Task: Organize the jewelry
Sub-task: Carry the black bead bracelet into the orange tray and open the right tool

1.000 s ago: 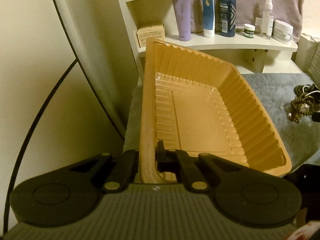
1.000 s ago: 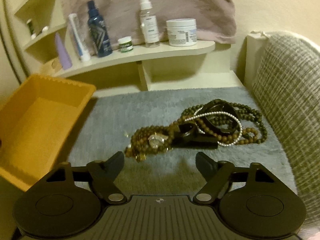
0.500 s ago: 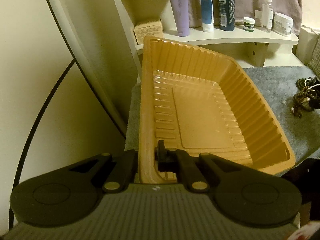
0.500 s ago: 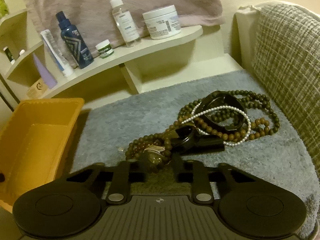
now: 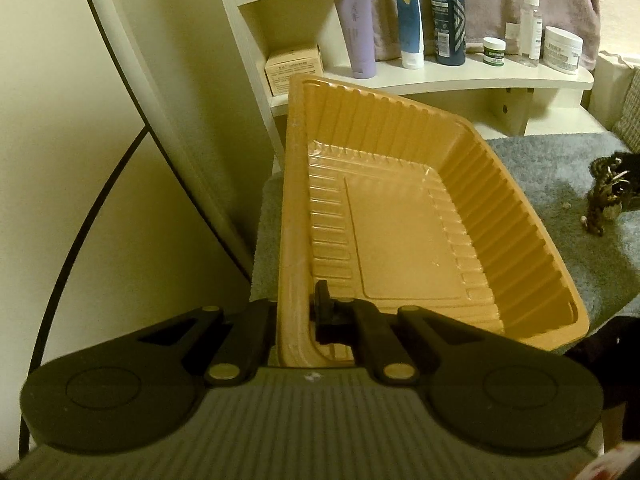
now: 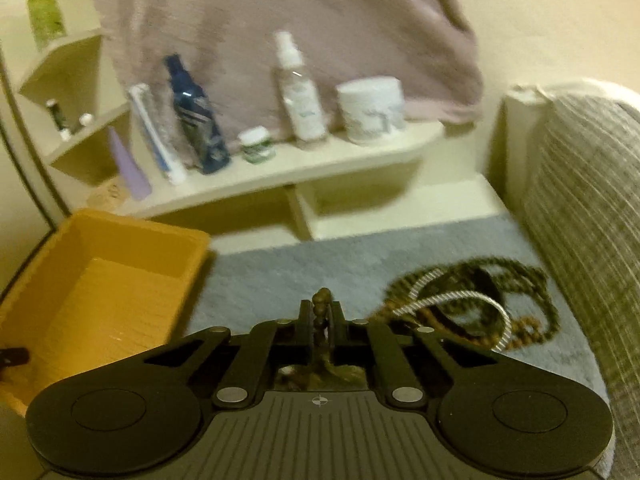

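Observation:
My left gripper (image 5: 294, 316) is shut on the near left rim of an empty orange plastic tray (image 5: 400, 240), which is tilted on the grey mat (image 5: 568, 176). The tray also shows in the right wrist view (image 6: 100, 292) at the left. My right gripper (image 6: 320, 326) is shut on a brown bead bracelet (image 6: 321, 300), lifted above the mat (image 6: 300, 276). The rest of the jewelry pile (image 6: 472, 304), dark beads and a pearl strand, lies on the mat to the right. The pile's edge shows at the far right of the left wrist view (image 5: 608, 188).
A cream shelf (image 6: 300, 160) behind the mat holds several bottles and jars. A pink towel (image 6: 280, 32) hangs above it. A woven cushion (image 6: 588, 220) stands at the right. A round mirror edge (image 5: 132, 120) is left of the tray.
My right gripper closed on the brown bead bracelet and lifted it off the mat, swinging towards the tray. My left gripper keeps its hold on the tray rim.

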{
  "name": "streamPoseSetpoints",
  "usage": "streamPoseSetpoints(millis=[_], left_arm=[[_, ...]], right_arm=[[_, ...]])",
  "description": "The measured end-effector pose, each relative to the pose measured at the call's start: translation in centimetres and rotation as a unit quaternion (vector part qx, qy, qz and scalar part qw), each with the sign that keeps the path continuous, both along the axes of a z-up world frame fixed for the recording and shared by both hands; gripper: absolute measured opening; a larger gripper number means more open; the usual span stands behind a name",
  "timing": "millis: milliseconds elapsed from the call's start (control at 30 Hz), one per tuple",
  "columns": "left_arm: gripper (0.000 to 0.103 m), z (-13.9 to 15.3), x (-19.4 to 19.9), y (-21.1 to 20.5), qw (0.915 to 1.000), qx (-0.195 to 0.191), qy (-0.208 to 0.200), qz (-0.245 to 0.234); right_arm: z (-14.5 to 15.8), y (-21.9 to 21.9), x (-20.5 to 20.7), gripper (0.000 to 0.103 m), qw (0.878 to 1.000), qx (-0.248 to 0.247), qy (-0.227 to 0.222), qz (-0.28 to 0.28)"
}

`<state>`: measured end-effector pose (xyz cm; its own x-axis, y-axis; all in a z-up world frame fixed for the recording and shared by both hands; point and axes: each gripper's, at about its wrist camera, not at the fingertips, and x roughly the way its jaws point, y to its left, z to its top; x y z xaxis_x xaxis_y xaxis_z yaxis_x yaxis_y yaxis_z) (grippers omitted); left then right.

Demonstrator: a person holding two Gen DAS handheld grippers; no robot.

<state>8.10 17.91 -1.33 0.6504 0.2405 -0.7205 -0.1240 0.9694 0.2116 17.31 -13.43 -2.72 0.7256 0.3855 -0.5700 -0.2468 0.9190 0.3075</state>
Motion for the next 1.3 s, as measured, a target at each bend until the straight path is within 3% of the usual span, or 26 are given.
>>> streamPoseSetpoints(millis=[233, 367, 533, 833, 867, 933, 1000, 1133, 1300], left_arm=[[0.002, 0.0, -0.2, 0.1, 1.0000, -0.006, -0.005, 0.000], [0.002, 0.1, -0.2, 0.1, 0.9999, -0.009, -0.007, 0.001], [0.002, 0.0, -0.1, 0.2, 0.9999, -0.013, -0.009, 0.004], [0.002, 0.0, -0.1, 0.5, 0.9997, -0.022, -0.010, 0.005], [0.002, 0.0, -0.1, 0.5, 0.9997, -0.022, -0.010, 0.005], [0.002, 0.0, -0.1, 0.5, 0.9997, -0.023, -0.010, 0.006], [0.003, 0.0, -0.1, 0.5, 0.9996, -0.023, -0.010, 0.008], [0.003, 0.0, -0.1, 0.5, 0.9995, -0.027, -0.009, 0.012], [0.003, 0.1, 0.0, 0.5, 0.9994, -0.030, -0.008, 0.015]], right_arm=[[3.6, 4.0, -0.1, 0.007, 0.995, 0.035, -0.032, 0.089], [4.1, 6.9, -0.4, 0.007, 0.987, 0.055, -0.035, 0.144], [2.3, 10.2, -0.6, 0.007, 0.978, 0.055, -0.009, 0.202], [-1.4, 12.8, -0.6, 0.010, 0.965, 0.040, 0.044, 0.254], [-1.6, 12.7, -0.6, 0.014, 0.966, 0.039, 0.044, 0.253], [-1.4, 12.0, -0.8, 0.050, 0.969, 0.042, 0.035, 0.241], [-0.9, 10.7, -1.4, 0.053, 0.974, 0.048, 0.020, 0.222], [-0.9, 7.6, -2.2, 0.053, 0.988, 0.011, -0.003, 0.153], [-2.8, 3.3, -1.9, 0.053, 0.998, -0.022, 0.024, 0.060]])
